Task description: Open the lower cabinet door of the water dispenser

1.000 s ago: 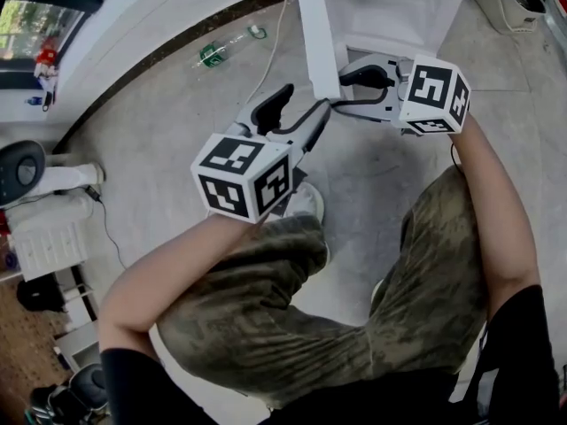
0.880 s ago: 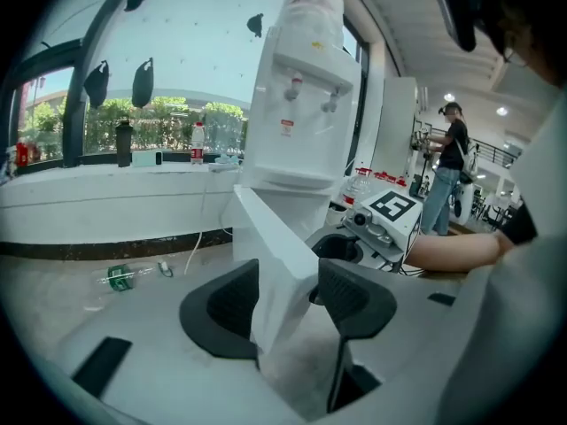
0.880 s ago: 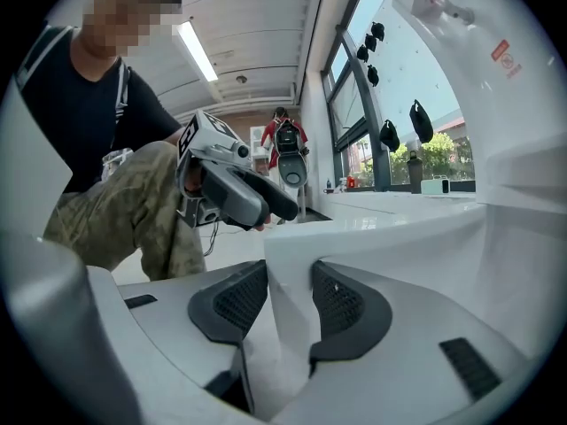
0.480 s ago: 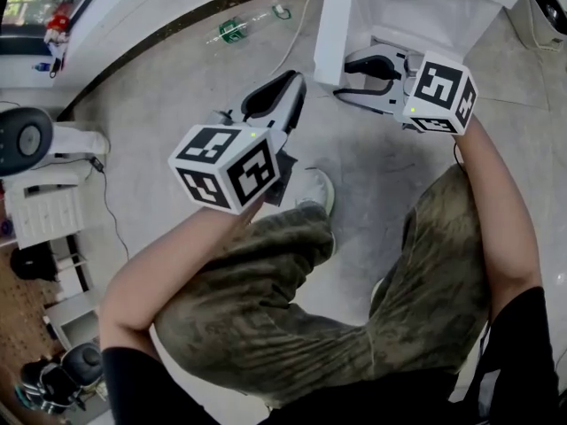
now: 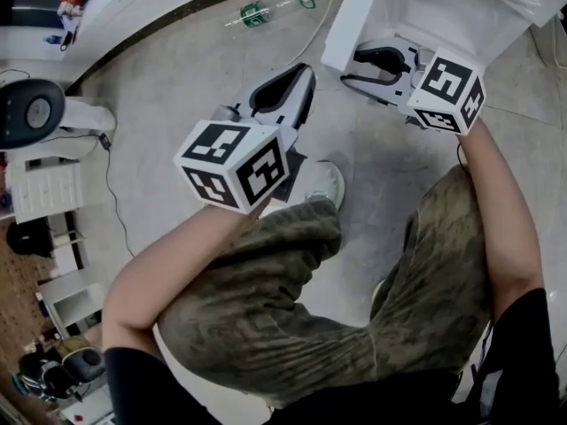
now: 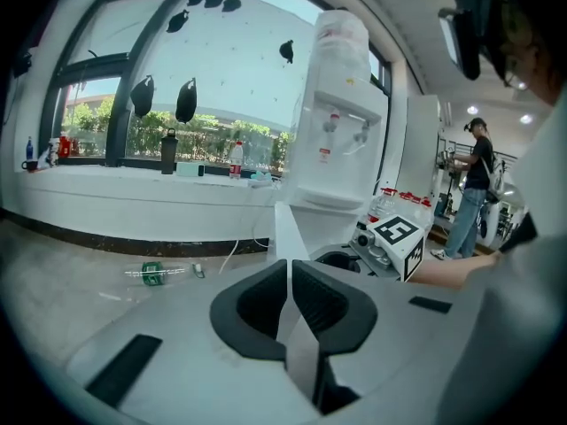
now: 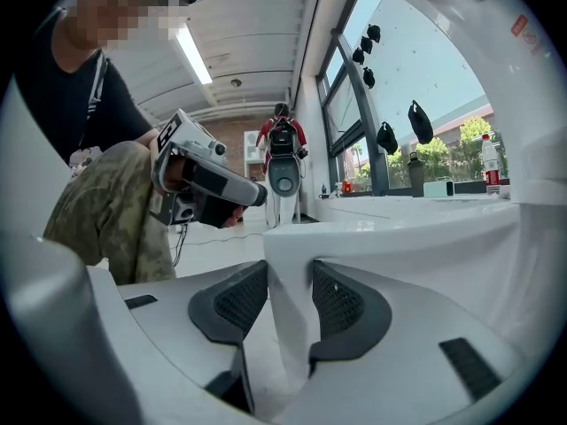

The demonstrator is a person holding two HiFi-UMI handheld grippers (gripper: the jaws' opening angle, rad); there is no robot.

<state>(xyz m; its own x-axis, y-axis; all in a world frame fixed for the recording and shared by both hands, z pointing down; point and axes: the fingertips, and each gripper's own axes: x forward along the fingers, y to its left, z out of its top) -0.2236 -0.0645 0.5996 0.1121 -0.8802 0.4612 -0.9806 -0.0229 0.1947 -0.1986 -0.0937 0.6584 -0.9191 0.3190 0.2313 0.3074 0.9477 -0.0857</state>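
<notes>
**Right jaws clamped on the door edge**

The left gripper (image 6: 290, 277) had just been closing its jaws, which stood nearly together and empty. The lower cabinet door (image 6: 288, 228) stood ahead of them, apart. The right gripper (image 7: 288, 286) pinched that door's edge between its jaws.

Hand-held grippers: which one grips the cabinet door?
The right hand-held gripper: it clamps the cabinet door's edge. The left hand-held gripper has just been closing on nothing, apart from it.

A large shared workroom, lab-like: tall windows (image 6: 221, 78) at upper left of the left gripper view, a water dispenser (image 6: 341, 122) at centre, strip lights (image 7: 193, 56) overhead, a person (image 6: 469, 189) standing at far right.
</notes>
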